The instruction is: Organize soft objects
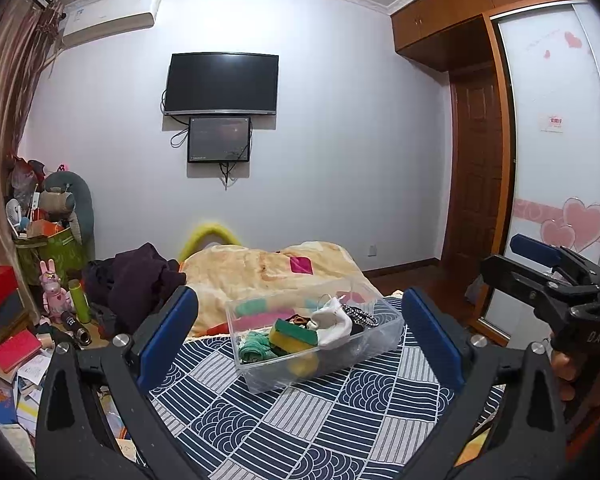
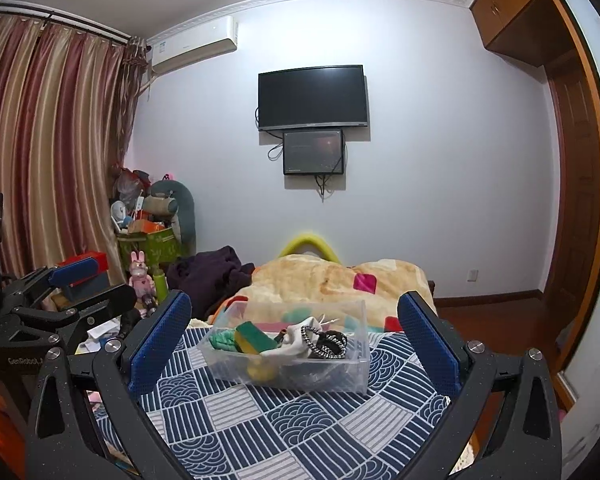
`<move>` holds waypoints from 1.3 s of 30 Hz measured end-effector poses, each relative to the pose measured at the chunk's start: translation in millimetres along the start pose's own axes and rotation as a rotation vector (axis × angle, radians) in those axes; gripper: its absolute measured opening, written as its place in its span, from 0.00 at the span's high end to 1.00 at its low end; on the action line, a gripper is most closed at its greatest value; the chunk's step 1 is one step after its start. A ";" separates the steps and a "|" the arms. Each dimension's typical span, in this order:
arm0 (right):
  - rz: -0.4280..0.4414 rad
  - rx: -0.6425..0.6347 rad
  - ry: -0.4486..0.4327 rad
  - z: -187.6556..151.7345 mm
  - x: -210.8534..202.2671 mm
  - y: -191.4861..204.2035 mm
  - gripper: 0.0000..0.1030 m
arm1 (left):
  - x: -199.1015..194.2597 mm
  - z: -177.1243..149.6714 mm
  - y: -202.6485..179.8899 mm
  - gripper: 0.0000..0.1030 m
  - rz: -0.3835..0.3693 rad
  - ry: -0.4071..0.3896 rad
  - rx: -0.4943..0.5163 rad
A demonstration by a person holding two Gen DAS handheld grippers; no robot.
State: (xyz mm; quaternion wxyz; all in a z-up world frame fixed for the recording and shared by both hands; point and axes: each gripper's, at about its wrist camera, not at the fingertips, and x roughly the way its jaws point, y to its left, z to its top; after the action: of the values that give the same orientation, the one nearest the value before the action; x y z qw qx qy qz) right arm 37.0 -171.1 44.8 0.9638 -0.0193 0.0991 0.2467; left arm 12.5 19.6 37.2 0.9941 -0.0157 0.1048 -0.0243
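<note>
Both hand-held grippers, left point(image 1: 300, 344) and right point(image 2: 296, 340), gape wide before clear bin point(image 2: 340, 376).

Right gripper point(image 2: 296, 344) wide open, empty, blue pads apart. Between them sits a clear plastic bin point(image 2: 340, 376) on the patterned bed sheet point(image 2: 284, 432). Inside: yellow-green sponge point(image 2: 256, 342), teal cloth point(image 2: 222, 340), white sock point(image 2: 296, 340), beaded black band point(image 2: 328, 344). Left gripper point(image 2: 96, 280) at left edge, open.
</note>
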 end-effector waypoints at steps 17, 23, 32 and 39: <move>0.002 0.006 0.006 0.6 -2.3 0.7 0.00 | 0.5 1.2 1.2 0.00 -0.004 0.004 0.003; 0.001 0.008 0.007 0.7 -2.3 0.5 0.00 | 0.4 0.6 0.7 0.00 -0.008 0.003 0.006; 0.000 0.010 0.010 -0.2 -1.3 0.1 0.00 | -0.6 -1.7 -2.1 0.00 -0.005 -0.003 0.015; -0.003 0.008 0.014 -1.0 -1.6 1.2 0.00 | 1.5 -1.3 -1.9 0.00 -0.014 0.006 0.007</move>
State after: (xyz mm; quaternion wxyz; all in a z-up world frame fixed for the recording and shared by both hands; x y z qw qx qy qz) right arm 34.9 -170.9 44.1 0.9635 -0.0175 0.1070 0.2449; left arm 13.7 17.6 35.7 0.9936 -0.0127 0.1074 -0.0318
